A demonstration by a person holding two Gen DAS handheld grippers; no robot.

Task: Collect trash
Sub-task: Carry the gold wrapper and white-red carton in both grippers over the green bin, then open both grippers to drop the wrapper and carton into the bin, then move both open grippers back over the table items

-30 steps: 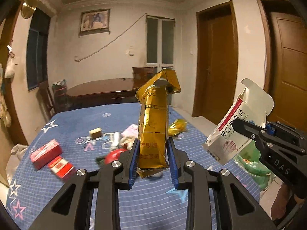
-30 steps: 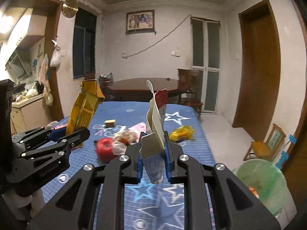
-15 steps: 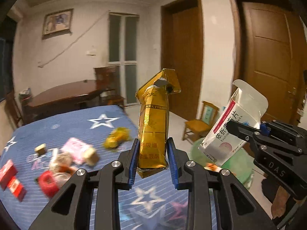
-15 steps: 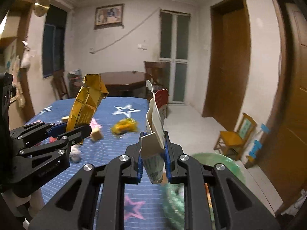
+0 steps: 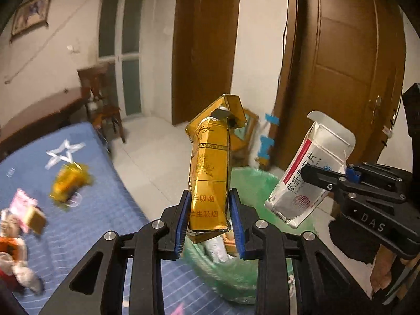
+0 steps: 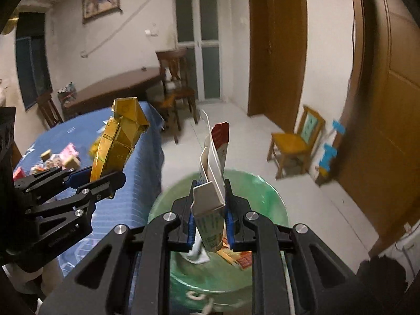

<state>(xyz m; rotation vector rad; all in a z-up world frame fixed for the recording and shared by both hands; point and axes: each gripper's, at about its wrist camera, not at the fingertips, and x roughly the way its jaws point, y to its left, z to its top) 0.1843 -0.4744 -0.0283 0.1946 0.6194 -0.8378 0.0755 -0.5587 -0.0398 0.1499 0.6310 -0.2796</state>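
holding steady: left gripper (image 5: 210, 218) has its blue-padded fingers (image 5: 182, 220) clamped on the lower end of a crumpled gold foil cigarette pack (image 5: 210, 181), pack upright with its flip top bent open. right gripper (image 6: 209, 216) is closed on a white cardboard medicine box with a red stripe (image 6: 211, 183), box upright, top flaps open. both items hang over the green plastic-lined trash bin (image 6: 262, 191) on the floor just beside the table edge; the box sits over the bin mouth, the pack over its near rim. orange and white scraps (image 6: 236, 258) already lie inside. left of the bin, the blue star-print tablecloth (image 5: 86, 210) carries more litter: a yellow crumpled wrapper (image 5: 69, 183), a pink packet (image 5: 25, 203), blurred. further back, a small yellow wooden chair (image 6: 296, 141), dark wood chair (image 6: 176, 78) and brown doors (image 5: 349, 73).
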